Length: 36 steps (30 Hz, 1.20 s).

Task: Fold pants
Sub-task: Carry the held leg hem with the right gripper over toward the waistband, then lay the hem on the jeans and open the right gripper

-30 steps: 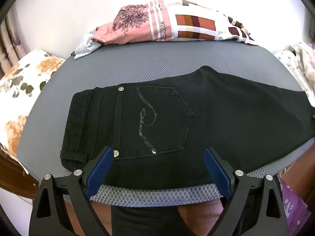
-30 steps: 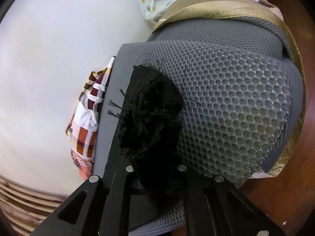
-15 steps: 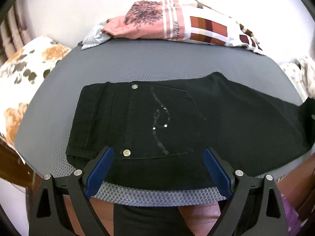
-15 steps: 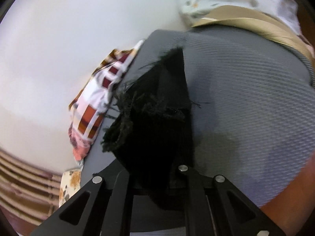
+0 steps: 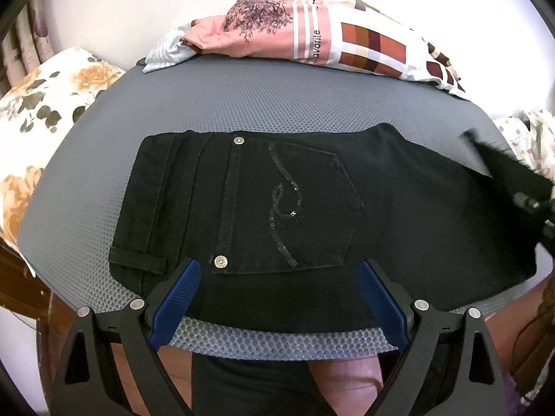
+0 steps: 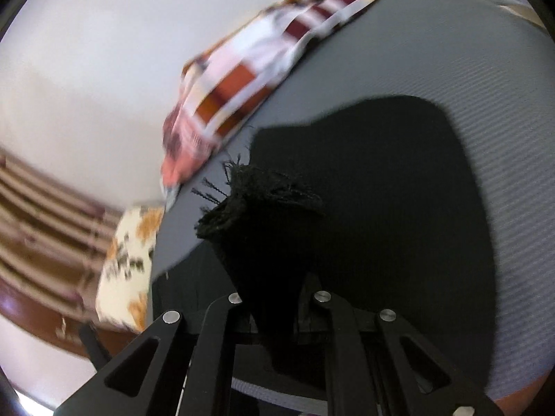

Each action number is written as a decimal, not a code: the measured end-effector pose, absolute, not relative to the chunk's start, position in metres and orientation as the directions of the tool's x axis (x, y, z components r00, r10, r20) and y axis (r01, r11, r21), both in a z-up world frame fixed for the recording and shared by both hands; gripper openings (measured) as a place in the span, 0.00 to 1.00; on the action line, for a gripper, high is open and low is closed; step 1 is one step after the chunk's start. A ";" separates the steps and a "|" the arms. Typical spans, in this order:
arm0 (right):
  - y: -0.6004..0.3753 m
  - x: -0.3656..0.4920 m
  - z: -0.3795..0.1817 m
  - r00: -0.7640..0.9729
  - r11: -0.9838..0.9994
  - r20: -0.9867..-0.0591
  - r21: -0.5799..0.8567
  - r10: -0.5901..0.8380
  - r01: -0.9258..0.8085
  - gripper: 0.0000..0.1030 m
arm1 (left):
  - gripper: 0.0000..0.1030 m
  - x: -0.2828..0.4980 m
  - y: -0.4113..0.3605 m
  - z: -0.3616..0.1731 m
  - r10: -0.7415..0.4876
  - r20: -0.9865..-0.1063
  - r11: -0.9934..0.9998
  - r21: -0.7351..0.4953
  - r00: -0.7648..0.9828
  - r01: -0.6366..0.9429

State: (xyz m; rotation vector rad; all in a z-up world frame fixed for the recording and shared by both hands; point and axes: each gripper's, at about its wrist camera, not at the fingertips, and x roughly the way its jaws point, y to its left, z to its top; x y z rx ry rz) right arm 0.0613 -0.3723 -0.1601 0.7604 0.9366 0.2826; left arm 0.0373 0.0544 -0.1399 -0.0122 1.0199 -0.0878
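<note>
Grey mat (image 5: 277, 104) under black pants (image 5: 399, 208)

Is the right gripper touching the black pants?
Touching. The right wrist view shows the right gripper shut on the frayed hem of the pants.

Brightness: you have even, soft daylight-like light in both views, with the pale wall (image 5: 104, 7) nearly washed out.
Shadows: yours are faint; none has a hard edge on the grey mat (image 5: 277, 104).
Dark detail: the black pants (image 5: 399, 208) swallow light, so you read only stitching, rivets and sequins.
Sharpness: your left wrist view is crisp.
Blur: your right wrist view is smeared, worst on the patterned cloth (image 6: 242, 79) and striped curtain (image 6: 34, 225).
Distortion: fisheye bends your mat edges, with black corners.
</note>
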 end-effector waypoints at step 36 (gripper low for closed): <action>-0.202 0.028 -0.178 0.466 0.924 -0.810 0.235 0.357 -0.301 0.16 | 0.90 0.041 0.058 -0.151 -0.107 -0.882 0.994 -0.101 0.459 0.036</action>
